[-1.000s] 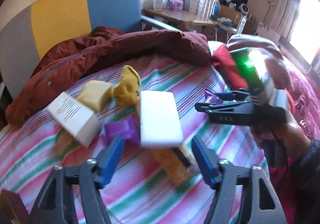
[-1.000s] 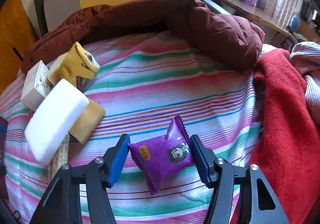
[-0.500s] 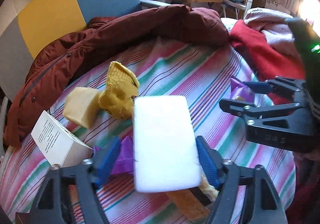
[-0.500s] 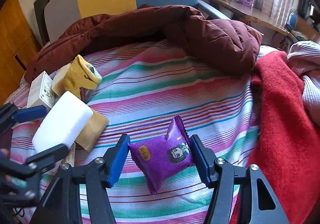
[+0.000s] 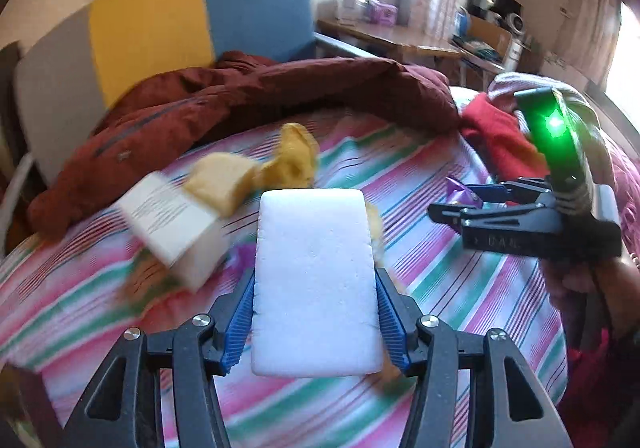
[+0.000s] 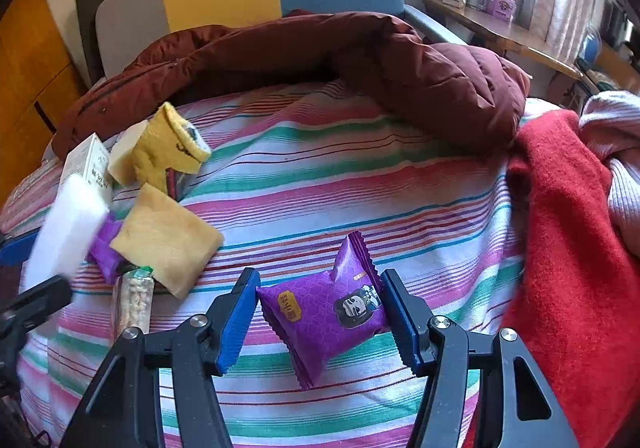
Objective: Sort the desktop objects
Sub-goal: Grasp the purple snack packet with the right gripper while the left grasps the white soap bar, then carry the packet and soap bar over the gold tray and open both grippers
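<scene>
Left fingers: my left gripper [image 5: 316,322] is clamped on the white foam block [image 5: 316,280], its blue pads pressed to both long edges, at lower centre of the left wrist view.
Right fingers: my right gripper [image 6: 320,312] has its jaws against the two ends of a purple snack packet [image 6: 326,314], low in the middle of the right wrist view; the packet looks gripped.
Clutter at left: in the right view's left half lie a white printed carton [image 6: 86,167], a yellow sock [image 6: 172,145], a tan sponge square [image 6: 166,240], a second purple packet [image 6: 104,250] partly under that square, and a clear tube of pale pellets [image 6: 134,298].
In the way: the tan square and tube sit just beside my right gripper's left finger; the carton is close to the foam block's left edge in the left view.
Surroundings: striped bedsheet [image 6: 340,175], maroon puffer jacket [image 6: 320,55] across the top, red blanket [image 6: 572,232] at right.
Count: two purple packets, one foam block, one carton, one sock, one tube; the second tan piece beside the sock is too blurred to be sure of.
Change: the foam block is now off the tan square, which lay under it half a second ago; the right packet has stayed in the same place.
</scene>
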The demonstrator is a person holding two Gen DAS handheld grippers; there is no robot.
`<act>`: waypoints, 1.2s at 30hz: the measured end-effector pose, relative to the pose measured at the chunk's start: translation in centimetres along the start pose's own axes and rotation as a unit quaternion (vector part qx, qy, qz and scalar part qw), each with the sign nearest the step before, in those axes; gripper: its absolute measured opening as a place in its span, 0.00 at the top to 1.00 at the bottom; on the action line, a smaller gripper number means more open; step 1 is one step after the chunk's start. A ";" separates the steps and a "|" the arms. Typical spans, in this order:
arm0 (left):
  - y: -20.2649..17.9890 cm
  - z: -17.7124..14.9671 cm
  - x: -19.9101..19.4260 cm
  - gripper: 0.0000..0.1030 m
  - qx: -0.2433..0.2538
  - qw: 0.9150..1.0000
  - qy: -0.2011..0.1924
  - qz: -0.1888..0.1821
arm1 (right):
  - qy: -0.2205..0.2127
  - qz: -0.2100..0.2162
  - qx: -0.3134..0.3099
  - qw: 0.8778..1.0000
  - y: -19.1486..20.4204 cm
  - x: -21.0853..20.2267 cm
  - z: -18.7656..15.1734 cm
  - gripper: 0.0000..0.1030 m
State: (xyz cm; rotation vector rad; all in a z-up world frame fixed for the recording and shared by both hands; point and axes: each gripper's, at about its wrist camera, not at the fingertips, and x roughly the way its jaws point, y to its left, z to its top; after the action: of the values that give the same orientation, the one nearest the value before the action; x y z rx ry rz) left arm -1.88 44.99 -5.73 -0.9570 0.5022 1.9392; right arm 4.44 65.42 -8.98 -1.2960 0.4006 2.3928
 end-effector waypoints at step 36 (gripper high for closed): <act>14.6 -17.3 -20.0 0.44 -0.160 0.962 -0.083 0.204 | -0.066 0.089 -0.066 0.992 15.6 -8.3 -0.3 0.40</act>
State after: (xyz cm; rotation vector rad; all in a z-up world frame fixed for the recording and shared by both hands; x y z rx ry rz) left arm -0.87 15.12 -1.19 -0.9285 0.3095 2.5076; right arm 1.58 49.84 -1.16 -1.1924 0.3364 2.6784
